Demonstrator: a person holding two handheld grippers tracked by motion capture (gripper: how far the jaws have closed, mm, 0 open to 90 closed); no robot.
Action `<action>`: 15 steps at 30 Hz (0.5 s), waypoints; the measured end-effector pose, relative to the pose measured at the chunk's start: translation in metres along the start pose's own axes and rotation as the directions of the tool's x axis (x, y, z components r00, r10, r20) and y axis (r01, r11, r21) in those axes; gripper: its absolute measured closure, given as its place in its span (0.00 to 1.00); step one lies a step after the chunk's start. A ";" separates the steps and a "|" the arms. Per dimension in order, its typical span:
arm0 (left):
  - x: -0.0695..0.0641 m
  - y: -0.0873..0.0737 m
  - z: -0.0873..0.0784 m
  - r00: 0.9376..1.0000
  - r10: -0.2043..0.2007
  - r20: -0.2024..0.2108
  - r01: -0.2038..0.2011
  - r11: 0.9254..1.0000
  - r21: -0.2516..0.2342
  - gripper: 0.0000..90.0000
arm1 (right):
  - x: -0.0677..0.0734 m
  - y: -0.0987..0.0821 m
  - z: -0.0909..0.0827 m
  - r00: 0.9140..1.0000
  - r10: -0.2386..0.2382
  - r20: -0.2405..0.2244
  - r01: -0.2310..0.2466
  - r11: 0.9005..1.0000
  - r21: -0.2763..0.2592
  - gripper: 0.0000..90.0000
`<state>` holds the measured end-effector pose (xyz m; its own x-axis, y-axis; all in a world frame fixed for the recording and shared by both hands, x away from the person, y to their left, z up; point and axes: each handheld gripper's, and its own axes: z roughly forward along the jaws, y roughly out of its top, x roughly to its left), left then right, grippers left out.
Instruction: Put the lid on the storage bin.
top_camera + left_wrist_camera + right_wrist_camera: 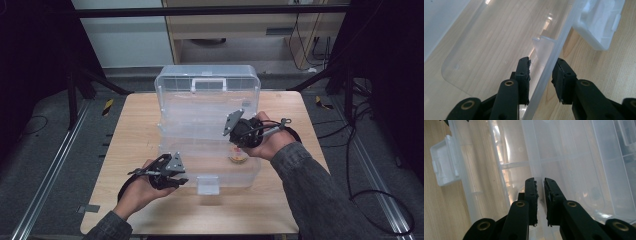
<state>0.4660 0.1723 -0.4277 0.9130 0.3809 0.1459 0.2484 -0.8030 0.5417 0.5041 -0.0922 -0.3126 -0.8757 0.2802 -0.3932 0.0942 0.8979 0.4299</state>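
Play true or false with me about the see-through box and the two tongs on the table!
1. The clear plastic box sits on a wooden table. True.
2. The left tongs have the box's front wall between their jaws. True: one jaw is inside the box, one outside, and a gap shows on the outer side.
3. The box has a red handle. False: the handle on the raised lid is white.
4. The right tongs are spread wide open. False: the jaws stand close together around a thin clear wall of the box.
5. The white latch hangs at the front of the box. True.
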 end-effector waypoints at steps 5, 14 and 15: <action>-0.001 0.000 0.000 1.000 0.003 -0.006 -0.003 1.000 0.002 0.74 | 0.002 -0.001 0.000 1.000 0.004 -0.008 -0.004 1.000 -0.003 0.91; -0.001 0.000 0.000 1.000 0.004 -0.009 -0.004 1.000 0.000 0.73 | 0.005 -0.003 0.000 1.000 0.006 -0.017 -0.006 1.000 -0.005 0.91; -0.001 0.000 0.000 1.000 0.004 -0.010 -0.004 1.000 0.000 0.73 | 0.006 -0.004 0.000 1.000 0.006 -0.019 -0.006 1.000 -0.007 0.91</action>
<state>0.4649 0.1720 -0.4280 0.9107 0.3825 0.1561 0.2451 -0.8044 0.5412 0.4987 -0.0938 -0.3163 -0.8840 0.2788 -0.3752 0.0962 0.8940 0.4377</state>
